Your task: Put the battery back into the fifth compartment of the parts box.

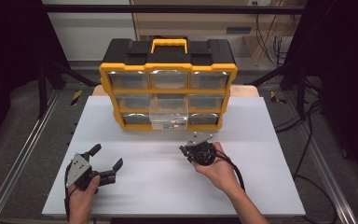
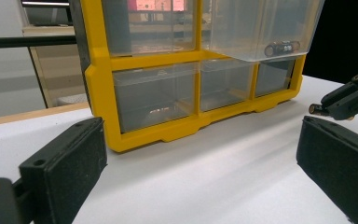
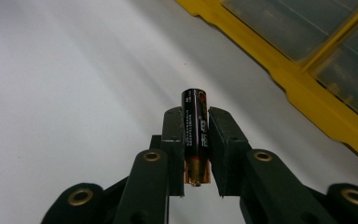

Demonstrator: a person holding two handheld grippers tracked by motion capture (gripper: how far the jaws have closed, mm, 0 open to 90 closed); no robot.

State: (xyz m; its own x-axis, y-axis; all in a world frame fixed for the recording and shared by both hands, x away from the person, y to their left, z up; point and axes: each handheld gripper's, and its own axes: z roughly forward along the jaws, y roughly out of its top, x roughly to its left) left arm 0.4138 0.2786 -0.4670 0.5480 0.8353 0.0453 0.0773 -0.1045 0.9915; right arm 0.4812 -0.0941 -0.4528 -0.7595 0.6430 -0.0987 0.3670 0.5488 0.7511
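Near the front-left corner of the white table (image 1: 135,186), the left gripper (image 1: 106,164) rests low with its jaws spread wide and empty, parked out of the way. Toward the back edge stands the yellow drawer cabinet (image 1: 168,70), its middle clear drawer (image 1: 168,114) pulled out, one battery (image 1: 170,125) already lying inside, so the drawer looks left open to receive more. Just in front of it, right of centre, the right gripper (image 3: 196,154) is clamped on a black battery (image 3: 195,126) held lengthwise between the jaws, probably headed for that drawer.
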